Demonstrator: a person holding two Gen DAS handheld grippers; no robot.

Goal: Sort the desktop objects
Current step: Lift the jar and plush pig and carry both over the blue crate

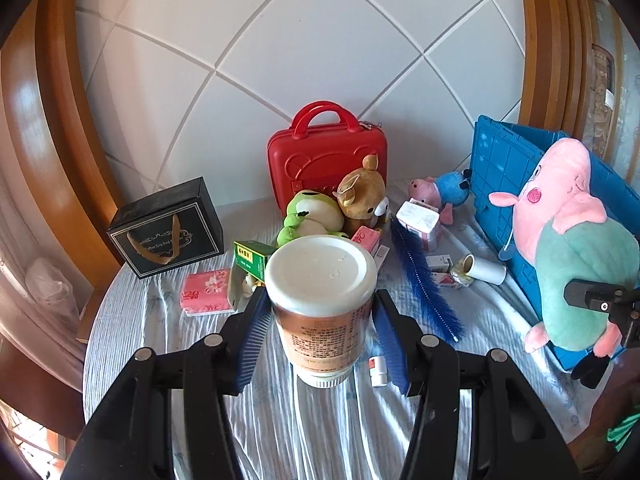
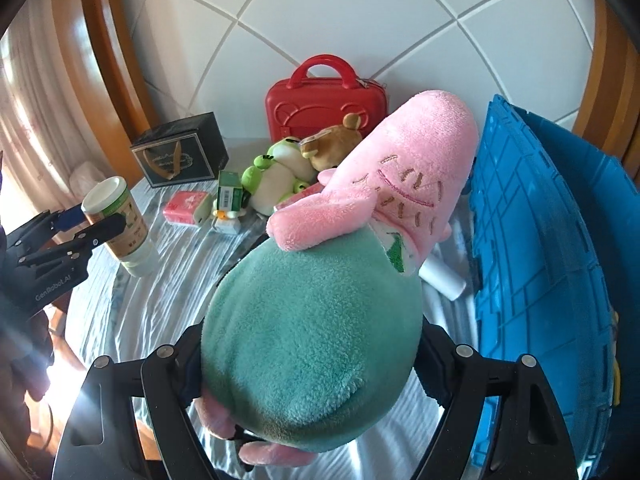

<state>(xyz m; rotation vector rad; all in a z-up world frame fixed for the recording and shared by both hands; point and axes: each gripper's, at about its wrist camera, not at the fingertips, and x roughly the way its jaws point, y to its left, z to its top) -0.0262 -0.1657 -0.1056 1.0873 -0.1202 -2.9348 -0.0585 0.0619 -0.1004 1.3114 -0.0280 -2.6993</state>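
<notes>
My left gripper (image 1: 320,322) is shut on a tall bottle (image 1: 320,308) with a white lid and a tan label, held above the round table (image 1: 160,340); its blue pads (image 1: 254,332) press both sides. My right gripper (image 2: 308,344) is shut on a big pink pig plush (image 2: 312,340) in a green dress, which hides the fingertips. From the left wrist view the pig plush (image 1: 580,240) hangs in front of a blue crate (image 1: 504,168). The right wrist view shows the left gripper (image 2: 88,228) holding the bottle (image 2: 120,220) at far left.
At the back stand a red case (image 1: 328,160) and a black gift box (image 1: 168,228). A frog plush (image 1: 312,216), a bear plush (image 1: 364,196), a small pig plush (image 1: 436,192), a blue brush (image 1: 424,280), a pink tissue pack (image 1: 206,292), a green box (image 1: 250,258) and a paper roll (image 1: 484,270) lie on the cloth.
</notes>
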